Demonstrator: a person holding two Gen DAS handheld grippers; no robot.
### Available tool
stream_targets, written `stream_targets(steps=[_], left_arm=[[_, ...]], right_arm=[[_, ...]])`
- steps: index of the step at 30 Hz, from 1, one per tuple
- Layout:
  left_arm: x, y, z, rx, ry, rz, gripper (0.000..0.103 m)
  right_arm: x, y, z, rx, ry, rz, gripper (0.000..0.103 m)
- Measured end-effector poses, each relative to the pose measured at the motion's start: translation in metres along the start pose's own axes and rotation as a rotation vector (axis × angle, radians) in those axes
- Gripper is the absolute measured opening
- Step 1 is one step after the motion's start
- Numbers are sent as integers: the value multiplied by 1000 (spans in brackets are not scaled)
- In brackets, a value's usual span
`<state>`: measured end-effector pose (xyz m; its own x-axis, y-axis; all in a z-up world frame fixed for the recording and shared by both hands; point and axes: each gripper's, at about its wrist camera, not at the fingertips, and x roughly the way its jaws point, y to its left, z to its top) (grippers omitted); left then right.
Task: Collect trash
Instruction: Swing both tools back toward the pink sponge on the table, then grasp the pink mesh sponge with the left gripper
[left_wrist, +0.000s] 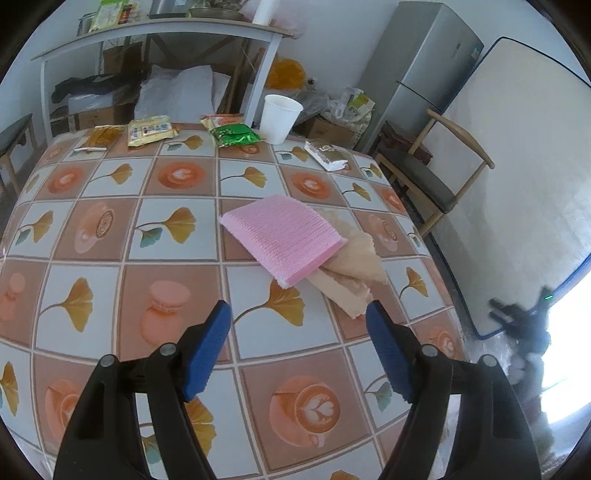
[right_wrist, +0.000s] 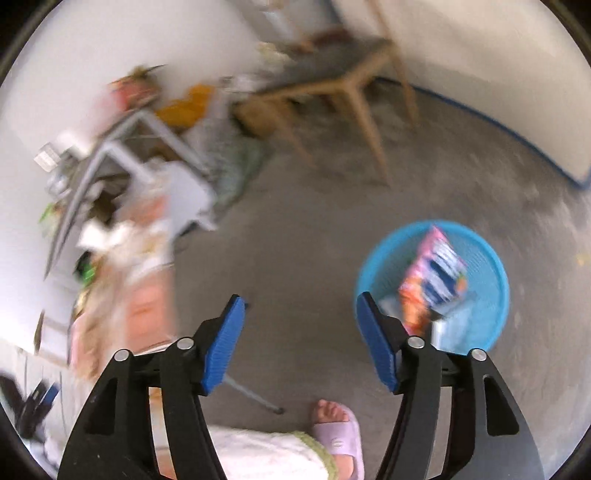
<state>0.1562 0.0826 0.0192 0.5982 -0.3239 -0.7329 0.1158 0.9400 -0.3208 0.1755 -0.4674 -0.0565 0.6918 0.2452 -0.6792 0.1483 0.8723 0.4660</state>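
My left gripper (left_wrist: 298, 314) hangs open over the patterned table (left_wrist: 110, 236), just short of a pink cloth (left_wrist: 284, 236) that lies on a beige cloth (left_wrist: 354, 273). Along the table's far edge lie a yellow wrapper (left_wrist: 150, 131), a green packet (left_wrist: 236, 134), an orange wrapper (left_wrist: 101, 137), a white-and-gold wrapper (left_wrist: 327, 154) and a white paper cup (left_wrist: 280, 118). My right gripper (right_wrist: 300, 310) stands open and empty above the grey floor. To its right a blue basket (right_wrist: 480, 295) holds a colourful snack bag (right_wrist: 432, 280). This view is blurred.
A wooden chair (left_wrist: 436, 177) stands right of the table, with a fridge (left_wrist: 424, 62) and a white board (left_wrist: 517, 177) behind it. A grey shelf (left_wrist: 159, 29) carries clutter at the back. A person's foot in a lilac slipper (right_wrist: 338, 435) is on the floor below my right gripper.
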Motion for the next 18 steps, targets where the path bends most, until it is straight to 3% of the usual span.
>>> stream_targets(steps=[4,8,11,15,18], left_arm=[[2,3,-1,-23,-7,20,73],[-1,13,-3,-85,-26,23,73],[6,18,-3,-112,-2,-11,73],[11,26,5,-139,-26,-47,73],[21,40,21,-203,-49,-127,72]], right_arm=[[-7,75,3,-163,-5,105,72],[7,165,-8,-309,42,283,72],[34,228,-12,-376,123,376,72],[84,299,-11,-416,247,427,62],[131,331,-9,-376,357,429,58]])
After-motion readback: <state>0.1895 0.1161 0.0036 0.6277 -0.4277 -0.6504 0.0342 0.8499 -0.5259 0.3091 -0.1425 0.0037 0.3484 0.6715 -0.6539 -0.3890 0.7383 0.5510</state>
